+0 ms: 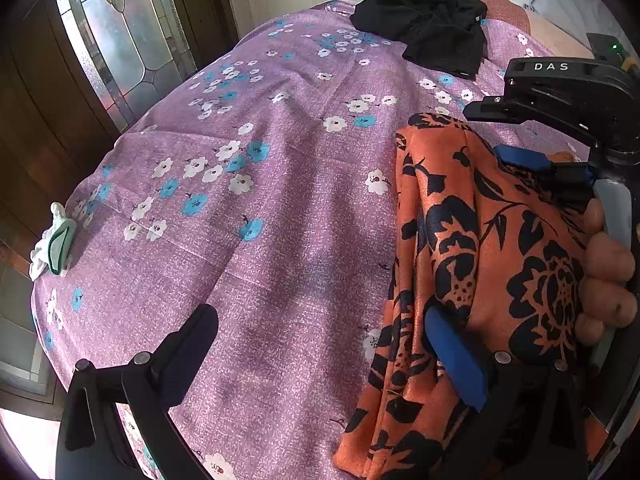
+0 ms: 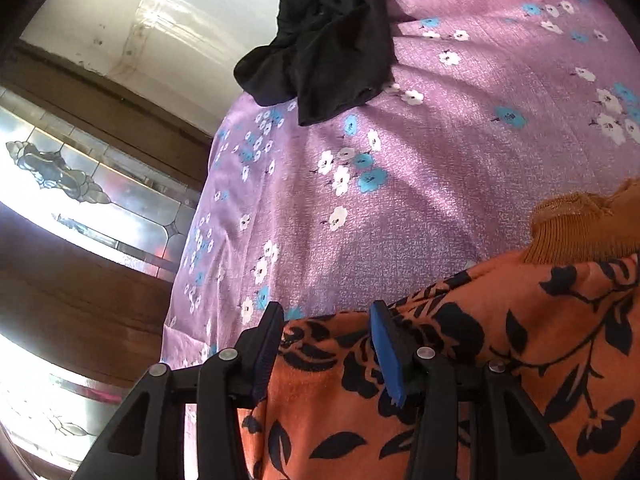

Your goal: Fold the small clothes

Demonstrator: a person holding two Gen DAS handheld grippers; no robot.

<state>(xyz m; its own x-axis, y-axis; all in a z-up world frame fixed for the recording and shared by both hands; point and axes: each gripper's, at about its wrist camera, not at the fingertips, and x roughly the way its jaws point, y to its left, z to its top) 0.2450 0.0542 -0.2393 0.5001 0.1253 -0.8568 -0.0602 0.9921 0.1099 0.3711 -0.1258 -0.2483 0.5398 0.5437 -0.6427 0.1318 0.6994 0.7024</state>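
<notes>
An orange cloth with a black flower print (image 1: 472, 248) lies folded on the purple flowered bedsheet (image 1: 280, 184), at the right in the left wrist view. My left gripper (image 1: 320, 320) stands wide open: its blue-padded finger (image 1: 456, 360) is over the cloth's near part and its other finger is over bare sheet. My right gripper (image 2: 326, 314) is partly open over the orange cloth (image 2: 460, 380), whose edge bunches between its pads without being pinched. It also shows in the left wrist view, where the right gripper (image 1: 506, 134) sits at the cloth's far end, held by a hand (image 1: 608, 276).
A crumpled black garment (image 1: 424, 28) (image 2: 332, 48) lies at the bed's far side. A small white and green cloth (image 1: 54, 240) sits at the left edge of the bed. A mustard knit piece (image 2: 584, 228) lies beside the orange cloth. A wooden door with leaded glass (image 1: 108, 40) stands past the bed.
</notes>
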